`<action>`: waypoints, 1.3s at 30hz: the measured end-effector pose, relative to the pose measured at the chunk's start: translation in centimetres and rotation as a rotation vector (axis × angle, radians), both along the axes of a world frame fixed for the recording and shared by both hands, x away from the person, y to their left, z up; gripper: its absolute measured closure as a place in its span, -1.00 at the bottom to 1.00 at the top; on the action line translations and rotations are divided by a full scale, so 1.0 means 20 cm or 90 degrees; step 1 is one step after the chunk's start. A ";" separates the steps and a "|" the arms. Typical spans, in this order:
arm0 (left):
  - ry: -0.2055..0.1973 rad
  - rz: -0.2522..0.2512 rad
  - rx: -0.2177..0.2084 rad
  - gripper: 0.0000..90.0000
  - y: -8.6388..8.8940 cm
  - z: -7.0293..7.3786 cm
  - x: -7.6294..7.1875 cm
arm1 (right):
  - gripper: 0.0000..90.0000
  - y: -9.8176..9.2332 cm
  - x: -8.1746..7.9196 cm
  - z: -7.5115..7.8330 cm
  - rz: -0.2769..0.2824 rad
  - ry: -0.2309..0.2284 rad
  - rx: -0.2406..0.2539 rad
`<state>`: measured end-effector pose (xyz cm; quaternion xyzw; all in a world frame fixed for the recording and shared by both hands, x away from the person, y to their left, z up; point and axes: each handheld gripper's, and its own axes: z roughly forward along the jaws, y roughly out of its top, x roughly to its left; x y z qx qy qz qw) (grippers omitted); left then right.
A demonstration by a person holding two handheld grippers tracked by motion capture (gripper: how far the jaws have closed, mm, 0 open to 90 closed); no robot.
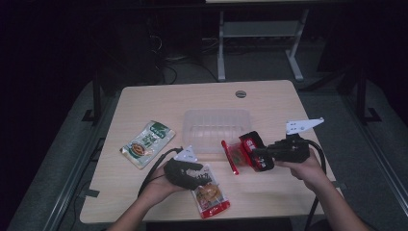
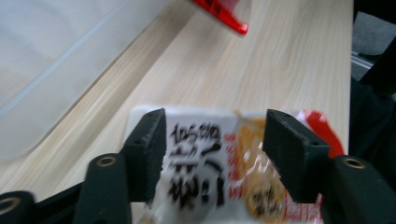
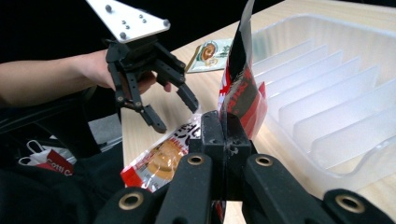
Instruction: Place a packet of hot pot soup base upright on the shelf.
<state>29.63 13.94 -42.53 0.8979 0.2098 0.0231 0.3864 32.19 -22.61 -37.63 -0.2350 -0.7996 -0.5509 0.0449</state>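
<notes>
At the centre right of the high view, the right gripper (image 1: 256,155) has its jaws closed tight on a red and black plastic snack packet (image 1: 246,151), held up beside the clear ribbed plastic tray (image 1: 192,120). At the lower left, the left gripper (image 1: 199,177) has its jaws apart over a white and red flat food sachet (image 1: 211,195) on the light wooden table (image 1: 269,101), and the pads do not press on it.

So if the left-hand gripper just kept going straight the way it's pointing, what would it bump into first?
Most likely the white and red snack packet lying on the table: the left gripper hangs above it with open jaws astride it. How steeply it tilts down is hard to judge.
</notes>
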 end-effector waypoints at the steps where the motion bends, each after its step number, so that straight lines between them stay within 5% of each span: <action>1: -0.003 0.004 0.000 -0.18 0.02 0.00 0.00 | 1.00 0.00 0.00 0.01 -0.001 -0.003 0.002; 14: 0.004 0.052 -0.001 -0.37 0.22 -0.01 -0.06 | 1.00 0.02 0.11 0.11 -0.034 -0.033 0.010; 25: 0.003 0.057 -0.001 -0.38 0.23 -0.02 -0.04 | 1.00 0.05 0.23 0.19 -0.056 -0.057 0.025; 39: 0.005 0.063 -0.007 -0.38 0.24 -0.02 -0.03 | 1.00 0.04 0.33 0.14 -0.093 -0.043 0.010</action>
